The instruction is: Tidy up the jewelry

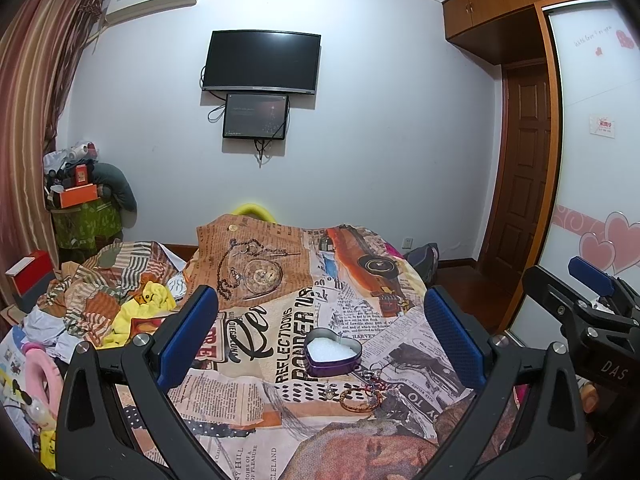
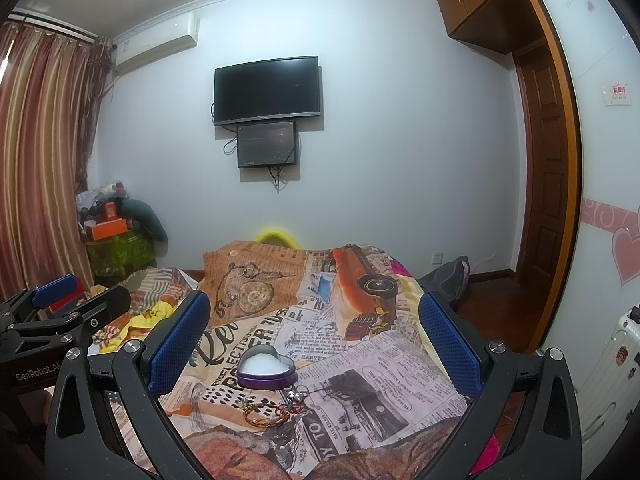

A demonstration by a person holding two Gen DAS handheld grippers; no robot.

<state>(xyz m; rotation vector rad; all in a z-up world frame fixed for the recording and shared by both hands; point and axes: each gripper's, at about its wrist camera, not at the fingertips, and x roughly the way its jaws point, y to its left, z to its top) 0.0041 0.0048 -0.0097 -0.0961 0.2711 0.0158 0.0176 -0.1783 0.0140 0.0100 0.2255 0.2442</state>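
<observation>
- The left gripper (image 1: 320, 336) is wide open, with nothing between its blue pads (image 1: 188, 336). It hangs above the bed.
- The right gripper (image 2: 314, 344) is wide open too, and it holds nothing. From the left camera you can see it off to the right side.
- A blanket (image 1: 280, 320) with old newspaper pictures (a car, a pocket watch, big letters) covers the bed.
- A heart-shaped tin (image 1: 333, 354) sits on the blanket. Its side is purple and it has white stuff inside. There is no lid on it.
- Just in front of the tin, on the side near the cameras, lies the jewelry.
- A brown and gold bracelet (image 1: 360, 400) lies flat on the blanket, near the tin but not touching it.
- Some small silver pieces (image 1: 372, 374) with red thread lie between the bracelet and the tin (too small and tangled to tell what each one is).
- A pile of clothes (image 1: 104, 292) sits on the left side of the bed.
- A dark TV (image 1: 262, 62) hangs on the far wall, with a smaller screen (image 1: 256, 116) right under it.
</observation>
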